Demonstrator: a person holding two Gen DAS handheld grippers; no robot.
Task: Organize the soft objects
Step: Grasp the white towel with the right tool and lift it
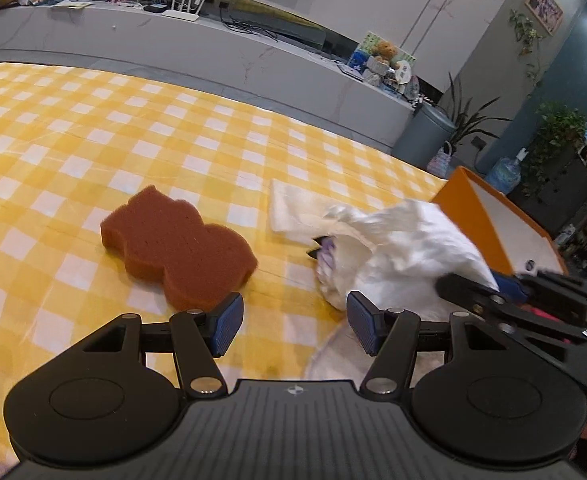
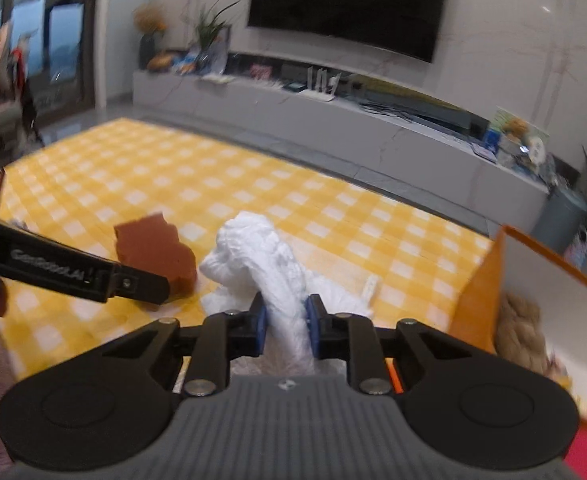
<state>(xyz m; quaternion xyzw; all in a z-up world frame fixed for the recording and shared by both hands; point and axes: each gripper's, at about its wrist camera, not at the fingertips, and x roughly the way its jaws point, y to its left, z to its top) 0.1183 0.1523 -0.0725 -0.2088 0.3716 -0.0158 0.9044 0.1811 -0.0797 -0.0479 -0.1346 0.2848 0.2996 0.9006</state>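
Observation:
A brown wavy-edged sponge [image 1: 177,246] lies on the yellow checked tablecloth [image 1: 93,140], just ahead and left of my left gripper [image 1: 293,326], which is open and empty. My right gripper [image 2: 285,326] is shut on a crumpled white cloth [image 2: 269,276] and holds it above the table. The cloth [image 1: 405,248] and the right gripper's body [image 1: 525,300] show at the right of the left wrist view. The sponge [image 2: 153,252] shows left of the cloth. An orange box [image 2: 533,280] stands at the right with a tan furry item [image 2: 521,332] inside.
A flat white folded cloth [image 1: 289,208] lies on the table behind the held cloth. The orange box [image 1: 505,216] stands at the table's right edge. The left gripper's body [image 2: 73,272] crosses the left of the right wrist view. A grey TV cabinet [image 2: 333,128] runs beyond the table.

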